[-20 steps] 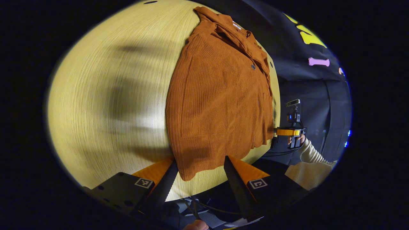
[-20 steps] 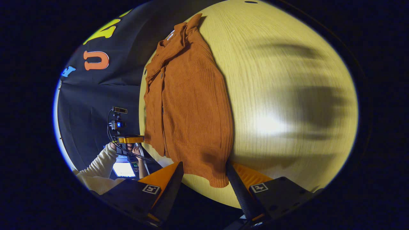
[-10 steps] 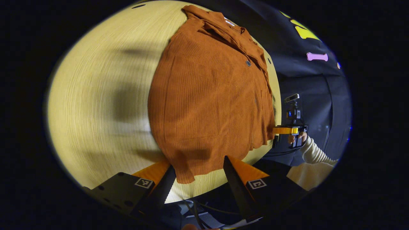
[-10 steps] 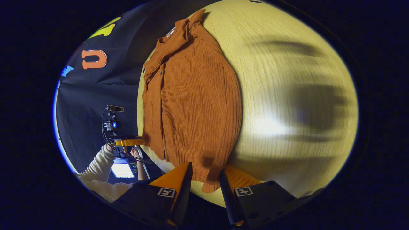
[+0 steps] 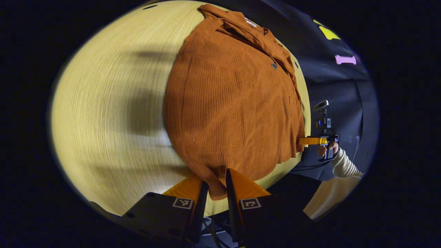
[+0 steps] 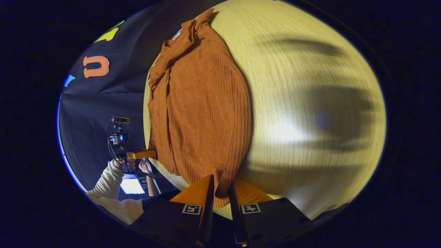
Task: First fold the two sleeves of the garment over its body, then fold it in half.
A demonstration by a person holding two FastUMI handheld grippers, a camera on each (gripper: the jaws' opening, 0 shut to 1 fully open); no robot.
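Observation:
A rust-orange ribbed garment (image 5: 234,106) lies flat on the yellow wooden table (image 5: 103,103), its collar (image 5: 241,24) at the far end and its hem toward me. My left gripper (image 5: 216,193) is shut on one near hem corner, with cloth pinched between its fingers. In the right gripper view the same garment (image 6: 203,113) stretches away over the table (image 6: 310,103), and my right gripper (image 6: 220,198) is shut on the other hem corner. Each view also shows the opposite gripper at the far hem corner: the right gripper (image 5: 311,141) and the left gripper (image 6: 141,154).
The table's near edge runs just under both grippers. Black cloth walls stand behind the table. A person's cream sleeve (image 5: 344,165) holds the far gripper. A small camera on a stand (image 6: 119,136) and a lit screen (image 6: 132,186) sit beyond the table's side edge.
Both grippers went from wide open to shut on the hem corners. The right one narrowed first, the left one last. Both moved in closer to the hem.

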